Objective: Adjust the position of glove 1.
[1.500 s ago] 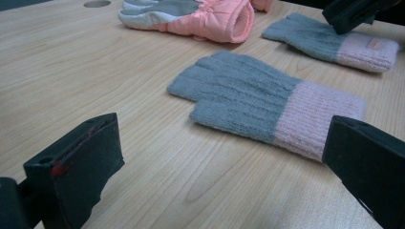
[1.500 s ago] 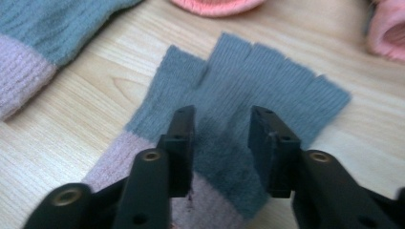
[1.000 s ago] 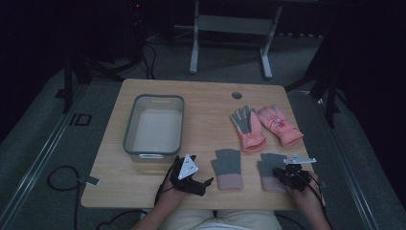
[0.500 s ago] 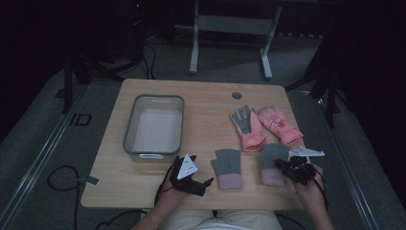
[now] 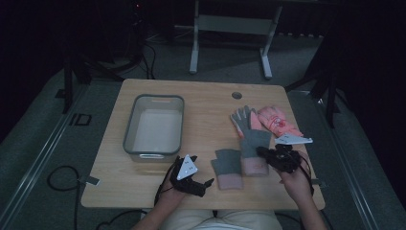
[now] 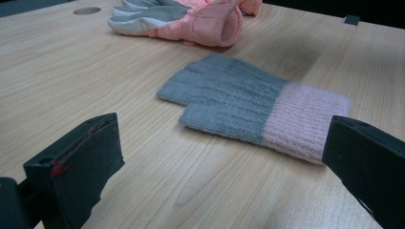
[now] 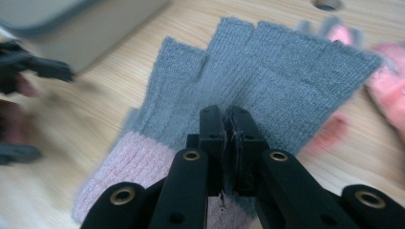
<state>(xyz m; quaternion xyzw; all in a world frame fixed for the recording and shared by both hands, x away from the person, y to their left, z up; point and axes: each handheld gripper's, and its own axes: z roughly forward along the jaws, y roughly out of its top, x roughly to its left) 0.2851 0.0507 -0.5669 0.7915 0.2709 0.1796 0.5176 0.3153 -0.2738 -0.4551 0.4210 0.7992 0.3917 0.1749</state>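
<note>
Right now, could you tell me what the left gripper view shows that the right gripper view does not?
The left gripper view has the left gripper with its jaws wide apart, aimed at a grey fingerless glove lying flat on the table, nothing gripped.

The right gripper view has the right gripper with jaws closed on a second grey glove, and a blurred corner of the clear bin.

Both show the pink gloves, the wooden tabletop and its round hole.

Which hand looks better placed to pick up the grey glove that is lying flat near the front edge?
Left, probably. The left gripper sits open right beside that grey glove, which lies between its jaws in the left gripper view. The right gripper is shut on the other grey glove, so it is busy.
</note>
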